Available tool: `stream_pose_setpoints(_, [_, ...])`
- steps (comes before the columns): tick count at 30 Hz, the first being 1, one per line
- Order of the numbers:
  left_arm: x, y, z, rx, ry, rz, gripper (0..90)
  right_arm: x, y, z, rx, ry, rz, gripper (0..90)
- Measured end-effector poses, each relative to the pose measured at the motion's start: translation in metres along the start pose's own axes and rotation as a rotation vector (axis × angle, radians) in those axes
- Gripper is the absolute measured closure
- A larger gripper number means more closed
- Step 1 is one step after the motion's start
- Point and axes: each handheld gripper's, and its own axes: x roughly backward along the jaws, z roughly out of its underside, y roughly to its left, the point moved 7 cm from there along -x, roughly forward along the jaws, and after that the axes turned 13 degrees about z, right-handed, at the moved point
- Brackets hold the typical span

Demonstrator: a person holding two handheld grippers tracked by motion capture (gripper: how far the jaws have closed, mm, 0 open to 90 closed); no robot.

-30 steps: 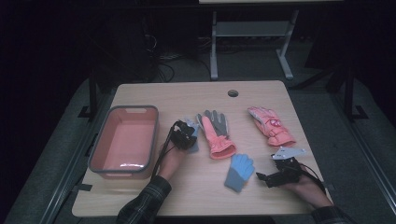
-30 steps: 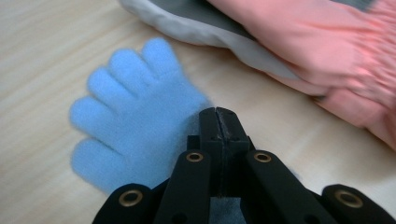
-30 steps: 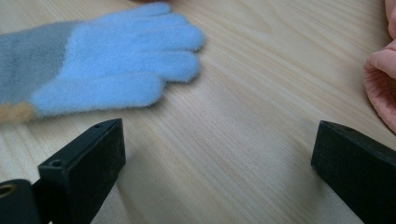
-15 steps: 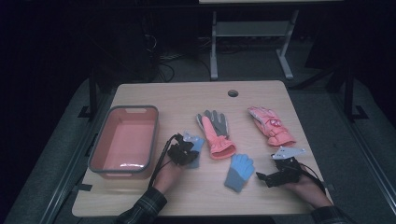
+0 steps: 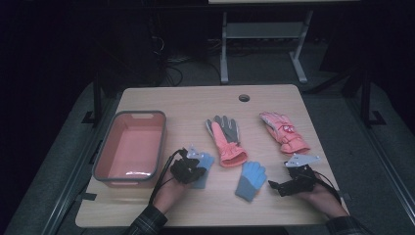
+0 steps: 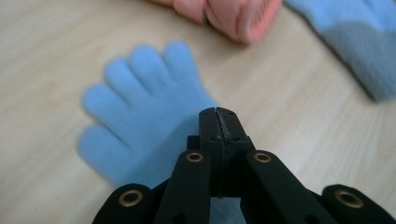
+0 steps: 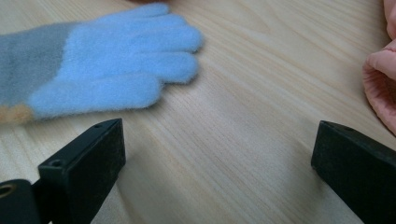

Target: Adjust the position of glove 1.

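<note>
The small blue knit glove [image 6: 140,112] lies flat on the desk [image 5: 195,100] near its front edge, just right of the pink tub [image 5: 131,147], with the left gripper [image 5: 192,169] over its cuff end; in the left gripper view the jaws are pressed together with no gap, and the glove runs beneath them with its fingers spread beyond the tips, but whether any fabric is pinched there is hidden by the jaws themselves. It looks light, limp and fuzzy, so it should drape and fold when lifted rather than keep its shape; my guess is the cuff or the palm's edge gives the surest bite, since a single knit finger would stretch and slip. Its mate, a blue glove with a grey cuff [image 5: 250,180], lies to the right toward the middle of the front edge, apart from the first. The right gripper [image 5: 284,187] rests low near the front right corner with its jaws spread wide and nothing between them but bare wood, the mate's fingertips just beyond its left jaw. Farther back lie a pink glove with a grey palm [image 5: 225,139], and a pink padded glove [image 5: 284,131] toward the right edge. The blue glove's cuff is covered by the gripper in the high view, and motion blur softens its outline up close.
</note>
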Motion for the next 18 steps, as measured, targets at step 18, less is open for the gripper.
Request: stream_pose_setpoints(18, [-0.015,-0.003,-0.002,-0.031,0.040,0.055,89.5,0.000,0.000,-0.001,-0.008,0.005,0.002,2.2])
